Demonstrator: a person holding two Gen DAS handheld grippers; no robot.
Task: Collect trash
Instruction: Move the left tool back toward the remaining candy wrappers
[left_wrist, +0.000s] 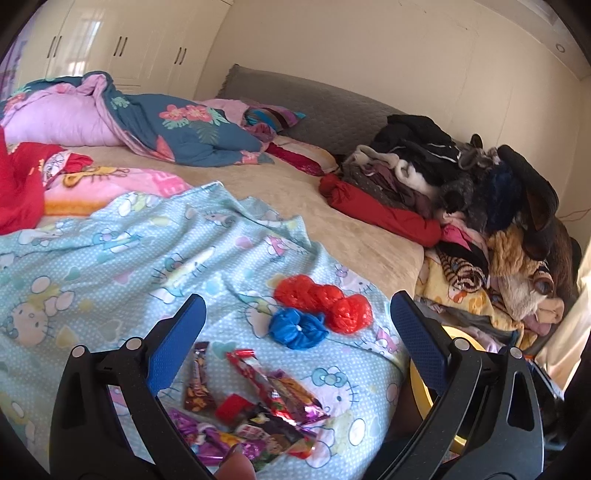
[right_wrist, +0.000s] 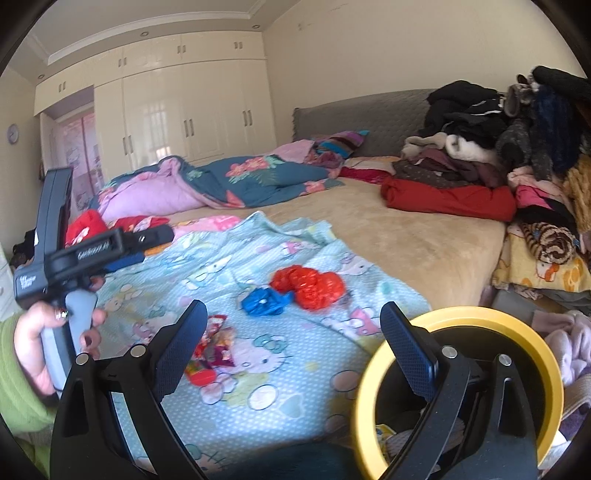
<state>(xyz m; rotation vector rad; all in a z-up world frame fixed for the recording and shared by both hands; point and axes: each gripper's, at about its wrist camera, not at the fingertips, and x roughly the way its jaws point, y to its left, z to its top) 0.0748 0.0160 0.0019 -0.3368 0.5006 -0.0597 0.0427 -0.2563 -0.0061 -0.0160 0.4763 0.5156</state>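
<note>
Trash lies on a light blue Hello Kitty sheet (left_wrist: 110, 258) on the bed. Several shiny snack wrappers (left_wrist: 255, 413) lie in a heap under my open left gripper (left_wrist: 295, 332). Beyond them lie a crumpled blue plastic bag (left_wrist: 295, 328) and red plastic bags (left_wrist: 325, 301). In the right wrist view my open, empty right gripper (right_wrist: 295, 332) hovers over the sheet (right_wrist: 258, 387), with the wrappers (right_wrist: 212, 347), blue bag (right_wrist: 264, 301) and red bags (right_wrist: 310, 284) ahead. A yellow-rimmed bin (right_wrist: 532, 343) stands beside the bed at right, some trash inside. The left gripper (right_wrist: 125, 247) shows hand-held at left.
A tall pile of clothes (left_wrist: 461, 184) fills the bed's right side, with a red bundle (right_wrist: 450, 199) in front. A floral quilt (left_wrist: 166, 125) and pink blankets lie at the back left. White wardrobes (right_wrist: 184, 110) line the far wall. The bin's rim (left_wrist: 421, 384) shows by the bed edge.
</note>
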